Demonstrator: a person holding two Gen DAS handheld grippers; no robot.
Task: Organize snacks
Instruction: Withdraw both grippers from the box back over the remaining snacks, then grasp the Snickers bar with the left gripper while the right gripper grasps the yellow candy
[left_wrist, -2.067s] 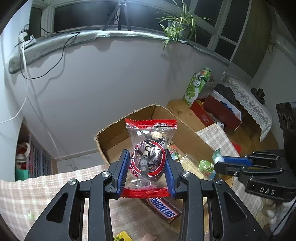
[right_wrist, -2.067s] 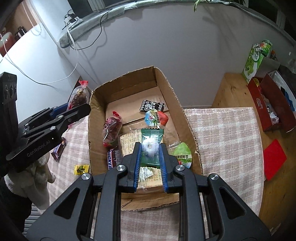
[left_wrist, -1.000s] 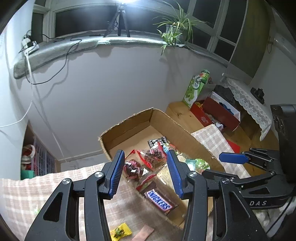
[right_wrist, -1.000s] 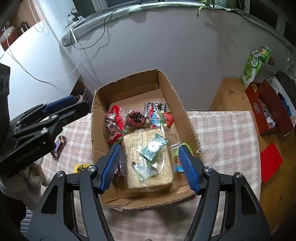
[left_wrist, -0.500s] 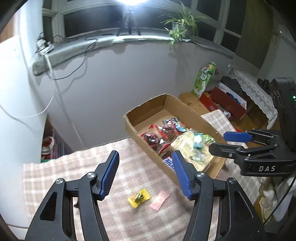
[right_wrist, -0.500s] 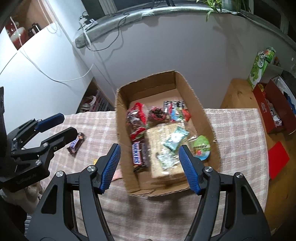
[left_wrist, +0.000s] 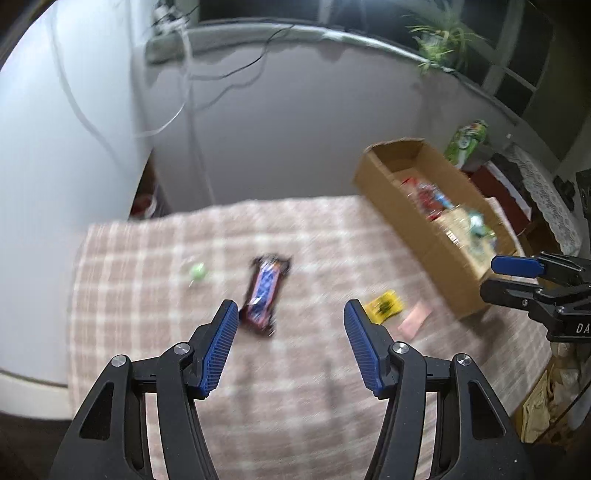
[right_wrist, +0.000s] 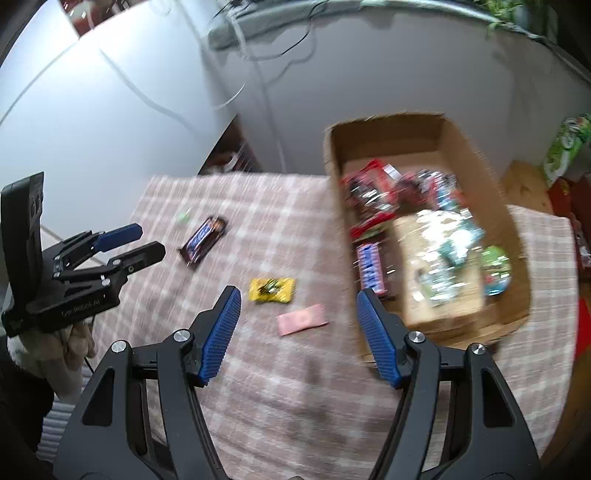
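Both views are blurred by motion. A cardboard box (left_wrist: 413, 236) (right_wrist: 388, 136) holding several wrapped snacks stands at the right of a checked tablecloth (left_wrist: 147, 295) (right_wrist: 258, 206). Loose on the cloth lie a Snickers bar (left_wrist: 266, 291) (right_wrist: 203, 240), a small green candy (left_wrist: 197, 271) (right_wrist: 183, 217), a yellow candy (left_wrist: 384, 306) (right_wrist: 272, 290) and a pink packet (left_wrist: 413, 321) (right_wrist: 303, 319). My left gripper (left_wrist: 291, 332) (right_wrist: 149, 240) hangs open and empty just short of the Snickers bar. My right gripper (right_wrist: 299, 325) (left_wrist: 489, 277) is open and empty above the pink packet.
A green carton (left_wrist: 467, 142) (right_wrist: 565, 147) and a red box (left_wrist: 495, 184) sit on a wooden surface beyond the cardboard box. Cables run down the grey wall behind the table. The cloth's left edge drops off beside a white cabinet (left_wrist: 55, 129).
Both grippers let their packets fall into the box, opened, and swung left from over it to over the loose snacks on the cloth.
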